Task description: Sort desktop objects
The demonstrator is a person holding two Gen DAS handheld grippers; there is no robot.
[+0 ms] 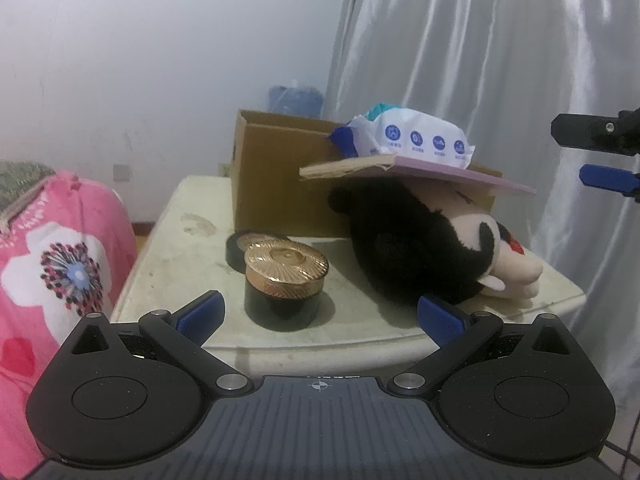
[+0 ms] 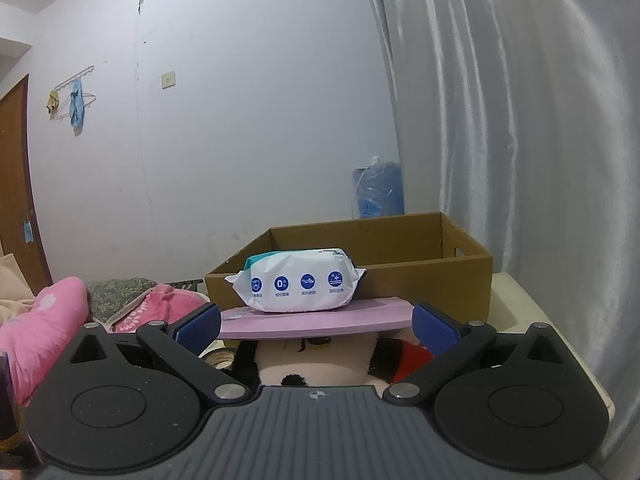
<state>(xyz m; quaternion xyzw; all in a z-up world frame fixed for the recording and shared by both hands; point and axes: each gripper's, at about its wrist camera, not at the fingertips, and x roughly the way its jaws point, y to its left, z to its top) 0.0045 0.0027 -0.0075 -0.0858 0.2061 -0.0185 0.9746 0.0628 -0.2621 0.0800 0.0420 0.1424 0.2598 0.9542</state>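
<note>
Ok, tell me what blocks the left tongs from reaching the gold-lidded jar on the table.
Nothing visible does. The left tongs stand wide open with the jar straight ahead in the gap, its near side bare. The plush toy lies off to the right, and a second round tin sits just behind the jar.

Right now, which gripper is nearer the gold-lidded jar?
Left. The left gripper sits open just in front of the gold-lidded jar; the right gripper faces the wipes pack, further off.
</note>
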